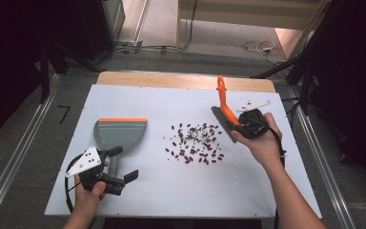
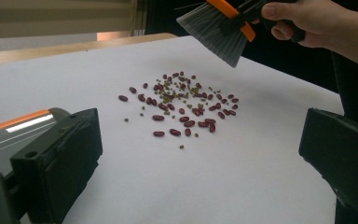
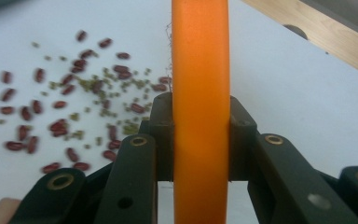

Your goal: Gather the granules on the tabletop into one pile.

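Pre-sweep: right gripper clamped on brush just right of beans, left gripper jaws apart near dustpan left of beans; next, sweep beans toward dustpan.

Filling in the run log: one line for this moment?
left claw: open by dustpan handle | right claw: shut on brush | beans: scattered on table, unswept

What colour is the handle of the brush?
Orange handle; it shows best in the right gripper view.
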